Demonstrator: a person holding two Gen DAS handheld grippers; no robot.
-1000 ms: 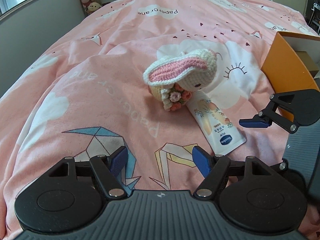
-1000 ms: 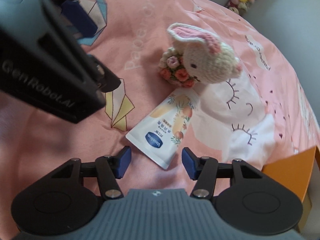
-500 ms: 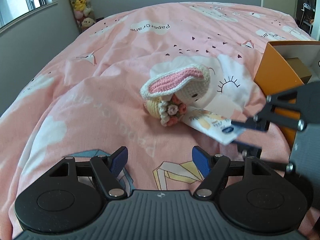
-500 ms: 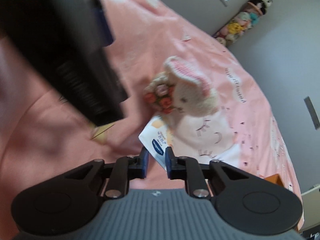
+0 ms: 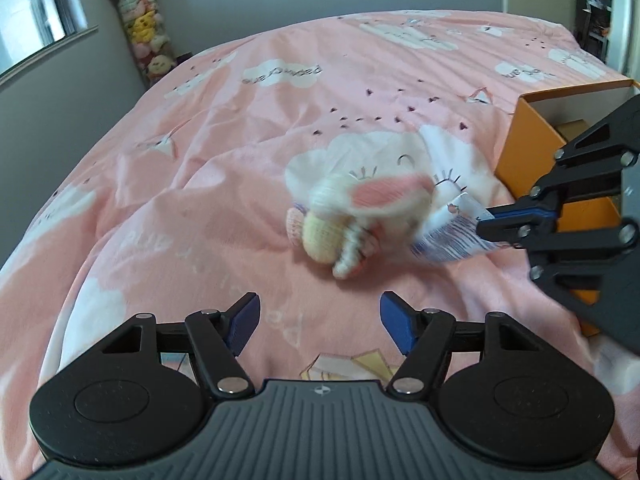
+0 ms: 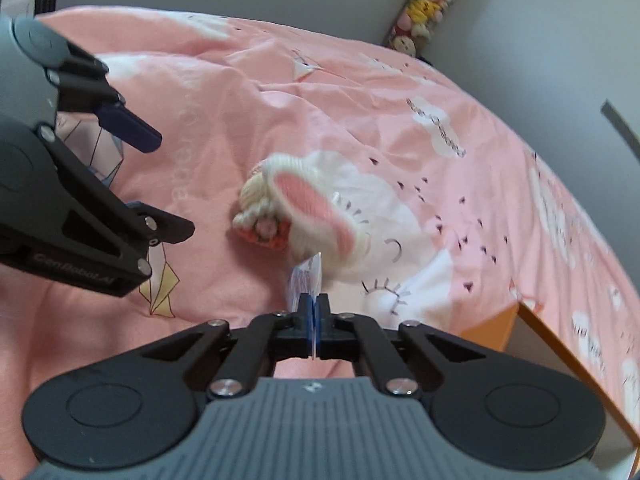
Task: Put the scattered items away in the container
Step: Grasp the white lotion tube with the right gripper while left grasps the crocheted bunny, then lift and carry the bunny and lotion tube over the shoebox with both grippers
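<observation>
A crocheted bunny (image 5: 352, 220) with pink-lined ears lies on the pink bedspread, blurred by motion; it also shows in the right wrist view (image 6: 296, 216). My right gripper (image 6: 315, 312) is shut on the flat end of a white cream tube (image 6: 307, 276) and holds it edge-on above the bed. In the left wrist view the right gripper (image 5: 486, 222) and the tube (image 5: 448, 236) sit just right of the bunny. My left gripper (image 5: 318, 320) is open and empty, in front of the bunny. The orange box (image 5: 532, 152) stands at the right.
The box also shows at the lower right of the right wrist view (image 6: 560, 344). A column of plush toys (image 5: 146, 36) stands by the wall at the bed's far corner. The left gripper (image 6: 132, 128) shows at the left of the right wrist view.
My right gripper closed on the tube's end and lifted it off the bed, turning it edge-on. The bunny has tipped over as the tube came away. My left gripper stayed open.
</observation>
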